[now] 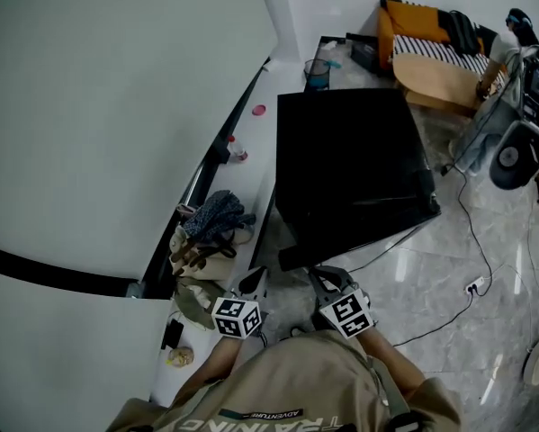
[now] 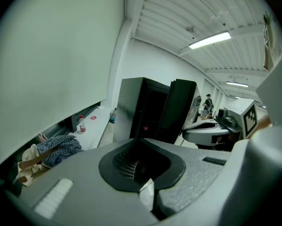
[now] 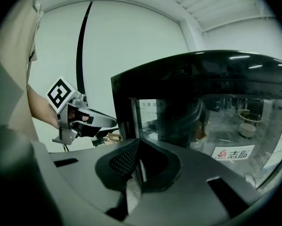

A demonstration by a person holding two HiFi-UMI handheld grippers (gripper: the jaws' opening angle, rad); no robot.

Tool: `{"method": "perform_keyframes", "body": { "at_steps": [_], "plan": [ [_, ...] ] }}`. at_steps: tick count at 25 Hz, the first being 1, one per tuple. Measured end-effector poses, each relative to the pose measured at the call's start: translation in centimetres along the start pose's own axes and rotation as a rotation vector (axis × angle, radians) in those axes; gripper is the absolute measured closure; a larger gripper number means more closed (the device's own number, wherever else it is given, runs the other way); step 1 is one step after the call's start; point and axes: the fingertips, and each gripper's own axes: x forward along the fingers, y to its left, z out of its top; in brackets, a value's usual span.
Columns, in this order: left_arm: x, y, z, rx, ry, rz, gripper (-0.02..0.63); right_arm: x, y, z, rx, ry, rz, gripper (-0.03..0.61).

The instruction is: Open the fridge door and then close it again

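The black fridge [image 1: 350, 165] stands on the marble floor just ahead of me, and its glass door [image 3: 202, 121] with a red-and-white sticker fills the right gripper view. In the left gripper view the door [image 2: 181, 109] looks slightly ajar from the grey-sided body [image 2: 129, 109]. My left gripper [image 1: 253, 282] hovers short of the fridge's near left corner, jaws together with nothing between them. My right gripper [image 1: 327, 279] sits close to the door's front edge, apart from it, jaws also together and empty. The left gripper [image 3: 100, 124] shows in the right gripper view.
A white ledge [image 1: 251, 151] runs along the wall at the left with a plaid cloth [image 1: 217, 214], a small bottle [image 1: 237, 149] and a blue cup [image 1: 317, 73]. Cables and a power strip [image 1: 474, 285] lie on the floor at the right. A sofa [image 1: 431, 27] stands beyond.
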Motion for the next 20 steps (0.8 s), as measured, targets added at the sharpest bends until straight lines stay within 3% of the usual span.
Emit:
{"method": "perform_keyframes", "body": {
  "at_steps": [13,20],
  "plan": [
    [2.8,1.4,0.7,-0.029,-0.031,0.118,0.614,3.7,-2.0,1.6,-0.031,-0.028,0.130,0.583],
    [3.2,2.0,1.3,-0.027,-0.030,0.149,0.613,5.1,-3.2,2.4,-0.017,-0.042,0.133,0.583]
  ]
}}
